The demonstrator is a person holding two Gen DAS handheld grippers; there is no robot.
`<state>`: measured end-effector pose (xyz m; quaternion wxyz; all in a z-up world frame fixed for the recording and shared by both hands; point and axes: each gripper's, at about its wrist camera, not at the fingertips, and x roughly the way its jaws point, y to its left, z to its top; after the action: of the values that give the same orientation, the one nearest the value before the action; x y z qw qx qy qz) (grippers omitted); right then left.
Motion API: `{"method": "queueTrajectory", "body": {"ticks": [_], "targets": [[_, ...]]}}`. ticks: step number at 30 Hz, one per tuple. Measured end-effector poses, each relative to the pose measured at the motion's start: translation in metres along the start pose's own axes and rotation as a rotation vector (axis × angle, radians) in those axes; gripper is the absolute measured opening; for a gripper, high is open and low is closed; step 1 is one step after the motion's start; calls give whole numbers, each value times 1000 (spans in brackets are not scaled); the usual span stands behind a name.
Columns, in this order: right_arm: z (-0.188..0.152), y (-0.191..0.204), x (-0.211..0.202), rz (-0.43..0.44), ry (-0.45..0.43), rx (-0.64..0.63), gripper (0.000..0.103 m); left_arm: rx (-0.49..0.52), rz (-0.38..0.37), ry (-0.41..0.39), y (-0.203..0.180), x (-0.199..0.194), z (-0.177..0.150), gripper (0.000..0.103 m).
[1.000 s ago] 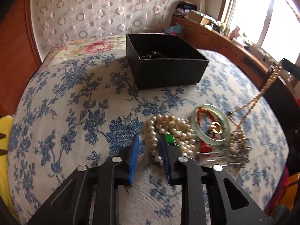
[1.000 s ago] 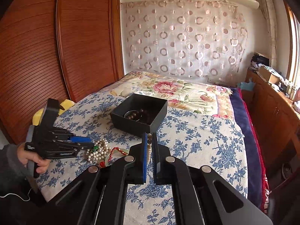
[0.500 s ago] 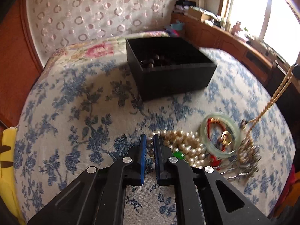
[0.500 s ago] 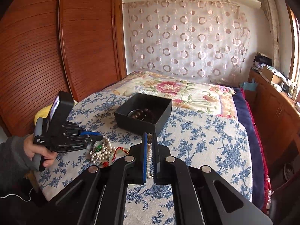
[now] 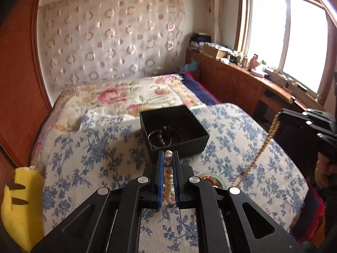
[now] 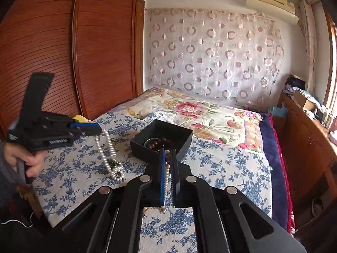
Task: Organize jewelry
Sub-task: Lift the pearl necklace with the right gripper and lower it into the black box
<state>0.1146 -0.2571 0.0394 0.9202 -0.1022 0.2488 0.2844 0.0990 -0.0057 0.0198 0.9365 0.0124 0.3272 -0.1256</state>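
Left gripper (image 5: 167,158): clamped on pearls (image 6: 109,147), lifted clear for box (image 5: 174,126).
Right gripper (image 6: 167,158): clamped on gold chain (image 5: 261,147), kept untangled.

My left wrist camera looks down along its fingers across the bed (image 5: 88,168) toward the window, close above the quilt. My right wrist camera faces the wardrobe and curtain. Both views share the black box (image 5: 174,130) (image 6: 162,139) at mid-bed, and each catches the other gripper.

Right claw (image 6: 167,155) pinches a gold bead chain (image 6: 167,169) before the black box (image 6: 162,142).
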Motion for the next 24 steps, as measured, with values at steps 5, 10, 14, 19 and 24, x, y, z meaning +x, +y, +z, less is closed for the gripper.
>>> {"method": "queueTrajectory", "body": {"ticks": [5, 10, 14, 19, 24], "targets": [[8, 1, -2, -3, -11, -5, 5, 14, -4, -36, -2, -17, 12, 7], [15, 4, -3, -4, -25, -20, 5, 39, 16, -67, -4, -28, 24, 7], [26, 6, -4, -7, -35, -37, 5, 49, 23, -83, -3, -33, 32, 7], [39, 9, -6, -9, -55, -53, 5, 53, 32, -96, -3, -39, 38, 7], [52, 10, -6, -7, -76, -57, 5, 66, 42, -116, -5, -45, 49, 7]]}}
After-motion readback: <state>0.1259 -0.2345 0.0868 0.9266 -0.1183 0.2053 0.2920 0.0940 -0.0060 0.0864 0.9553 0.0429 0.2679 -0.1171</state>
